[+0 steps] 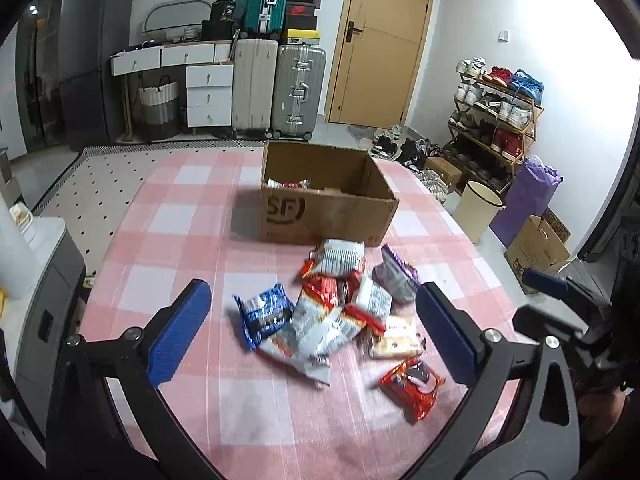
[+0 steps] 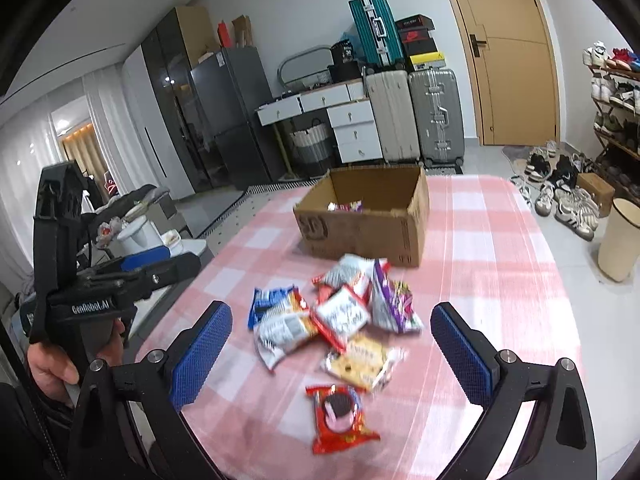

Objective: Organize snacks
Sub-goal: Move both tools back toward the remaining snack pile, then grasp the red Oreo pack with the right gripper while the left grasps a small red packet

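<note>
Both tools (image 1: 312, 328) (image 2: 332, 348) spread wide and empty, snack packets (image 1: 332, 312) below, cardboard box (image 1: 328, 208) beyond

Quick headcount of what's on the pink checked table (image 1: 180, 240): one open cardboard box (image 1: 328, 216) at the far side, with at least one packet (image 1: 288, 184) showing inside, can't tell how many more. In front of it there's a loose pile of snack packets (image 2: 340, 316), roughly nine or so; they overlap and blur, so that's not exact. Of those: one blue (image 2: 266, 300), one purple (image 2: 394, 304), one pale cracker pack (image 2: 362, 360), and one red one (image 2: 340, 416) lying alone nearest.
</note>
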A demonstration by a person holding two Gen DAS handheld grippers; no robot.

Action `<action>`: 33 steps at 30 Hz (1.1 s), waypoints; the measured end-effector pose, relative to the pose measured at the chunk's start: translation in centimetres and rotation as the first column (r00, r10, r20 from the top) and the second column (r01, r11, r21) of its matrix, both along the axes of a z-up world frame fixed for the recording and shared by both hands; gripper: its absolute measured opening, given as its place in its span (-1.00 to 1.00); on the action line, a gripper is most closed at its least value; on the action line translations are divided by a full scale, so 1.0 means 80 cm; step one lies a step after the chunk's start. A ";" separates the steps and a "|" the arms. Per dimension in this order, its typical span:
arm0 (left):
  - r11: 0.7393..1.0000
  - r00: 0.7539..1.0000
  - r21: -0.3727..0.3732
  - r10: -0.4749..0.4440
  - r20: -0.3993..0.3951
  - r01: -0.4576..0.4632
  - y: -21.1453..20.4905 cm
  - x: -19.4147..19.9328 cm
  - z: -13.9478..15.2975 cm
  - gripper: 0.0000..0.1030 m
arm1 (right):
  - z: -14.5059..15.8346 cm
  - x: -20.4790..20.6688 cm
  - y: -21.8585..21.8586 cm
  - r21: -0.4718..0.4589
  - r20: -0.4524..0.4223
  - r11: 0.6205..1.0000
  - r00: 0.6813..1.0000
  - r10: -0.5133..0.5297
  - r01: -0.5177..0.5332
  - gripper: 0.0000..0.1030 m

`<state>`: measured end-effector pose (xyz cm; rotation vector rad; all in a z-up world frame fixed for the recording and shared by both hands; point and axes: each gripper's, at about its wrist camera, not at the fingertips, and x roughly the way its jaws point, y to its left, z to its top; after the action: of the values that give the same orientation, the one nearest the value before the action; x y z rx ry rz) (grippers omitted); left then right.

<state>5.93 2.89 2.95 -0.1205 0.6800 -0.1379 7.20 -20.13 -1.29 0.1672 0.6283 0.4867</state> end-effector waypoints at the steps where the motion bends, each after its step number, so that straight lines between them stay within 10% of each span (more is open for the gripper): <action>1: 1.000 1.000 -0.001 0.005 -0.003 -0.005 0.000 0.000 -0.004 0.97 | -0.006 -0.003 0.001 -0.003 -0.008 1.000 1.000 0.005 -0.005 0.97; 15: 0.999 0.997 -0.009 0.045 -0.066 -0.046 0.008 -0.012 -0.064 0.97 | -0.080 -0.021 0.016 -0.074 -0.091 0.995 0.994 0.065 -0.072 0.96; 33: 0.997 0.984 -0.003 0.074 -0.161 -0.075 0.027 0.005 -0.128 0.97 | -0.174 0.020 0.057 -0.136 -0.257 0.978 0.959 0.119 -0.158 0.37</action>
<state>6.29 5.03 -7.29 -0.1665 0.8350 -0.0593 8.79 -15.60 -15.18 0.0348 0.9244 0.5547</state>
